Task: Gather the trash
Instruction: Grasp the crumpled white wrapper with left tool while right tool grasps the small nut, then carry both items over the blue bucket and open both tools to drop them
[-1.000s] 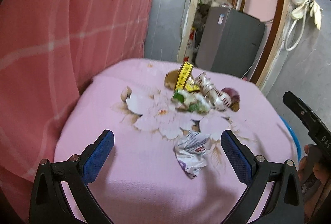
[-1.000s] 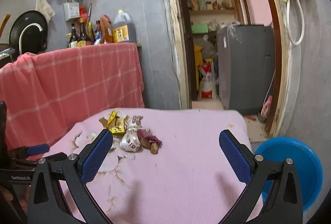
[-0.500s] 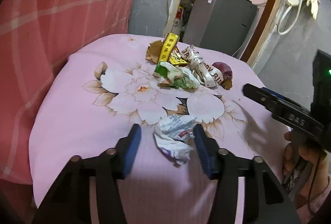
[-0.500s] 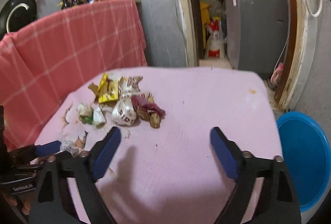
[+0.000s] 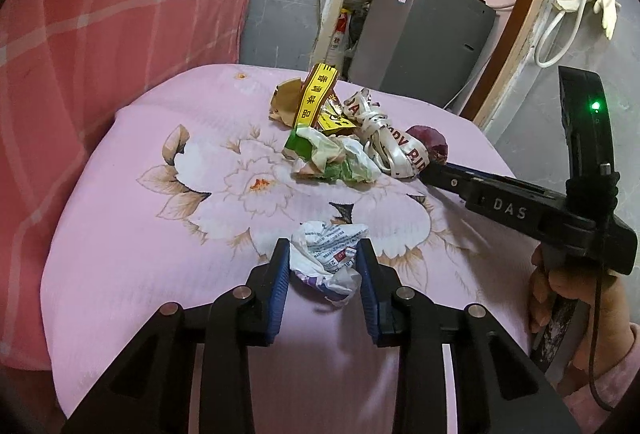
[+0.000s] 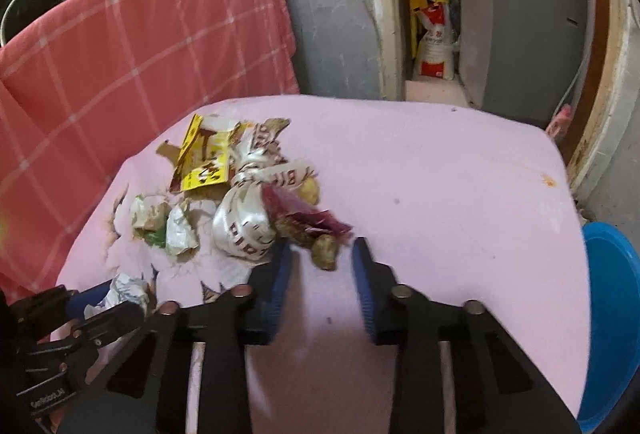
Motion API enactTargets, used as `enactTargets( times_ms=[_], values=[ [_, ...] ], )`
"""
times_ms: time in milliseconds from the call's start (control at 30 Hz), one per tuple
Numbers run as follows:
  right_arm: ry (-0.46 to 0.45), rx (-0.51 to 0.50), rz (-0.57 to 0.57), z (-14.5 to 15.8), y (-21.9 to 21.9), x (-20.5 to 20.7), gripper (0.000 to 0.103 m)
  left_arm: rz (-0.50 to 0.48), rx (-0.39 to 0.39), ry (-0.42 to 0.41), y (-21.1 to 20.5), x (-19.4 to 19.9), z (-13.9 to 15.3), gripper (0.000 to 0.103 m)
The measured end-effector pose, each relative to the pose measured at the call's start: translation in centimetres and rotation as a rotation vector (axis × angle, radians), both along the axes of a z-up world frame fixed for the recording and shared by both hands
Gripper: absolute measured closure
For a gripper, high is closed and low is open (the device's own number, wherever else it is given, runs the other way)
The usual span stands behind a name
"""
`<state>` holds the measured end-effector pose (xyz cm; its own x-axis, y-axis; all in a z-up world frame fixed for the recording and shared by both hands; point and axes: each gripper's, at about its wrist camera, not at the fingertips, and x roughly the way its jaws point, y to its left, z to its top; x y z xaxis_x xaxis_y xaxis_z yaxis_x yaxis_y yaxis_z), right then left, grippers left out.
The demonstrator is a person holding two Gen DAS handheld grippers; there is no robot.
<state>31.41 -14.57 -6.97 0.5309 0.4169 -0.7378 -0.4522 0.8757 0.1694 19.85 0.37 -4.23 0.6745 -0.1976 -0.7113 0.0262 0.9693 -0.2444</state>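
Item 1, L gripper (image 5: 323, 266): we're seeing its blue pads (image 5: 279, 290) pressing on both sides of a crumpled white wrapper (image 5: 326, 258), w/ printed text, lying on the pink cloth (image 5: 160, 234) near the front edge. In the R view the same wrapper (image 6: 126, 292) is showing at lower left, betw. the L fingers.

Item 2, R gripper (image 6: 320, 266): jaws partly spread, pads (image 6: 362, 274) sitting either side of a brown lump (image 6: 326, 252) at the near end of the pile. We can't tell if the pads are touching it; a gap is showing on the R side. From the L view the R gripper (image 5: 432, 171) is reaching in from the right, tip just beside the purple scrap (image 5: 430, 141).

Item 3, trash pile, mid-cloth, well apart from the wrapper:
- yellow pack (image 5: 316, 97), standing tilted, Chinese print
- brown paper (image 5: 286, 103) behind it
- white ribbon (image 5: 384, 145) w/ red letters, tangled
- green/white bag (image 5: 332, 157), crumpled, nearest the flower print

Item 4, blue tub (image 6: 612, 314): off the cloth's R edge, lower down.

Item 5, surrounds: red check cloth (image 5: 100, 33) at left, grey appliance (image 5: 420, 33) behind in the doorway.
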Motion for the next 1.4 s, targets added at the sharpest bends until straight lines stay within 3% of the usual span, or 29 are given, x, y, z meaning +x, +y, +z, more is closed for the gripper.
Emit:
enactTargets(
  times_ms=[133,500,800,1000,1167,1400],
  values=[
    [0.003,0.002,0.001,-0.1,0.1,0.1,0.091,0.007,-0.014,-0.003,0.1,0.1,0.1,0.077],
    [-0.027,0.122,0.004,1.0,-1.9,-3.2,0.092,-0.01,-0.013,-0.043,-0.4,-0.3,0.7,0.083],
    [-0.091,0.148,-0.005,2.2,-2.8,-5.7,0.092,-0.022,-0.005,-0.07,-0.9,-0.8,1.0,0.095],
    [-0.156,0.168,-0.019,3.0,-3.7,-7.1,0.092,-0.024,-0.004,-0.106,-1.4,-1.4,1.5,0.096],
    [-0.272,0.198,-0.043,4.9,-4.5,-8.9,0.092,-0.016,-0.015,-0.206,-1.9,-1.7,3.3,0.096],
    [-0.466,0.237,-0.106,8.8,-6.6,-10.9,0.092,-0.034,-0.023,-0.41,-4.3,-1.7,7.3,0.096]
  ],
)
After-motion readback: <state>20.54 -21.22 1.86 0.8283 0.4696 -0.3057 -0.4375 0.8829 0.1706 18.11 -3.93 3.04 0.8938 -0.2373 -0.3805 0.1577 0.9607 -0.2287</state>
